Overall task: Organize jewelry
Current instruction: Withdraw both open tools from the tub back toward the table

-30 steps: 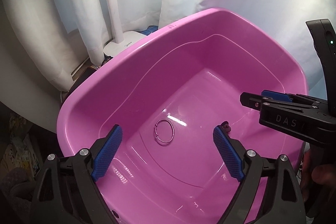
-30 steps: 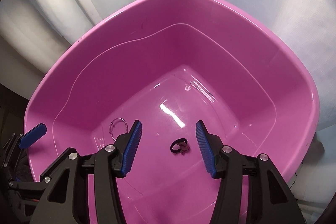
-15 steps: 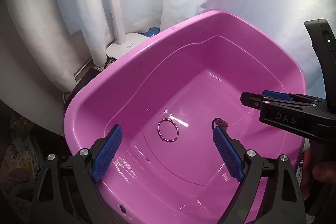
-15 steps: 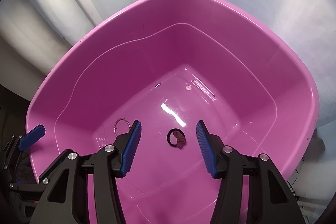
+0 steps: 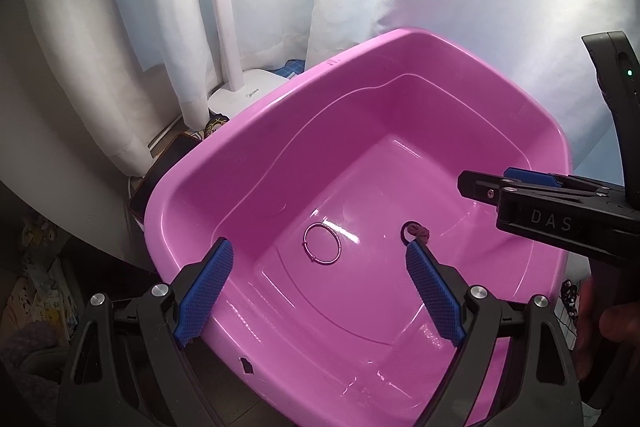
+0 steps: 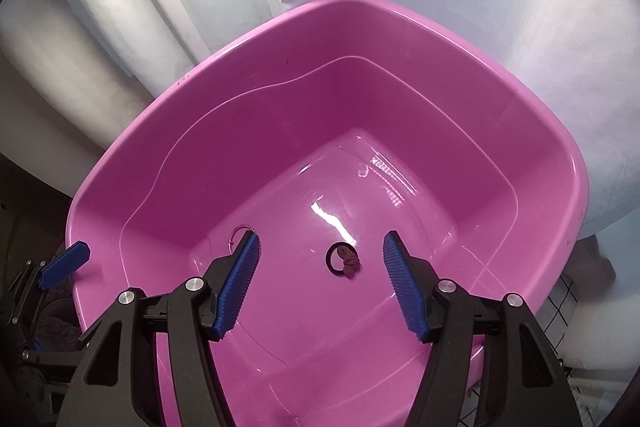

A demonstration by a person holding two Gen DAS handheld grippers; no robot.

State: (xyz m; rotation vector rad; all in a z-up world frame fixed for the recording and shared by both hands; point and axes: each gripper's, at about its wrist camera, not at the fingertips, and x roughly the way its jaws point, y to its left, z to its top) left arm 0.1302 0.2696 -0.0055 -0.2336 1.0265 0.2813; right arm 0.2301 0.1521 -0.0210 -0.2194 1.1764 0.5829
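1. Left tool (image 5: 316,295) hangs over the near rim of the pink basin (image 5: 240,131), jaws spread wide, nothing between its blue pads.
2. Right tool (image 6: 320,277) points down into the same basin; jaws opening, empty, pads touching nothing.
3. Dark ring with a knotted maroon piece (image 6: 344,258) lies on the basin floor, seen between the right tool's pads but below them.
4. Thin wire hoop (image 5: 322,243) lies flat on the floor near the middle, apart from the dark ring.
5. White curtain (image 5: 160,7) and a white lamp base (image 5: 248,93) stand behind the basin.
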